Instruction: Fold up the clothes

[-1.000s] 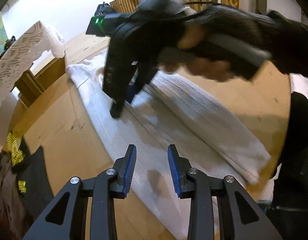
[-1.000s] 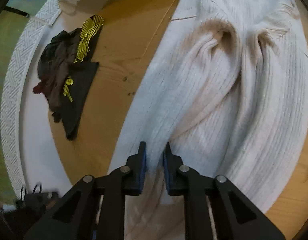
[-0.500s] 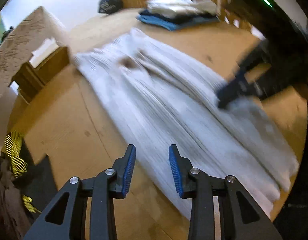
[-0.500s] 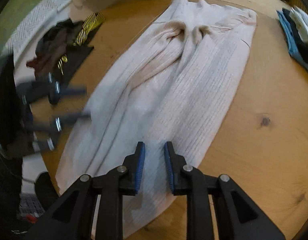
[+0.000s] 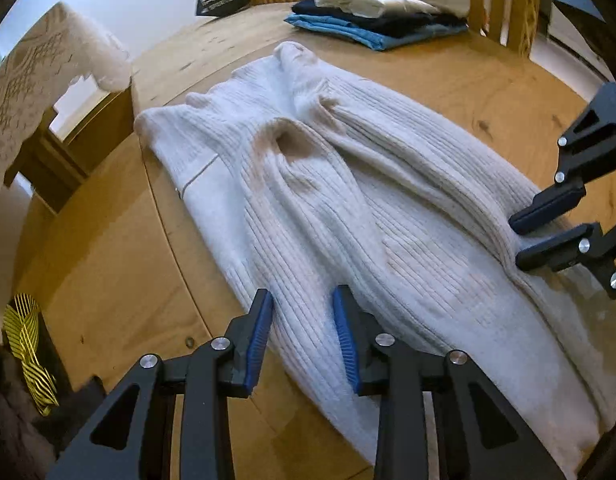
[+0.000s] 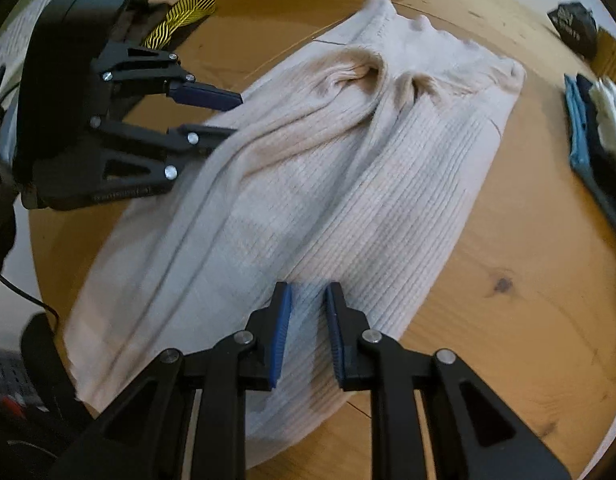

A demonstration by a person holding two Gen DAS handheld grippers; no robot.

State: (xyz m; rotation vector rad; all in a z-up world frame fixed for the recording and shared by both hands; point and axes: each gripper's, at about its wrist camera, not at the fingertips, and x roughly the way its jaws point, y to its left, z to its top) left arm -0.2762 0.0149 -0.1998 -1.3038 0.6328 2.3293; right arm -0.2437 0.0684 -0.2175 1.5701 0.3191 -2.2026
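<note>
- Left gripper (image 5: 303, 322): fingers parted, just closing a little, above cream sweater (image 5: 328, 200), grasping nothing.
- Right gripper (image 6: 308, 320): narrowly parted, nothing grasped, over sweater hem.

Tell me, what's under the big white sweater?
The white sweater lies flat on a wooden table, which shows all around it. A blue garment sits at the bottom of the folded pile farther back. Anything beneath the sweater itself is covered.
</note>
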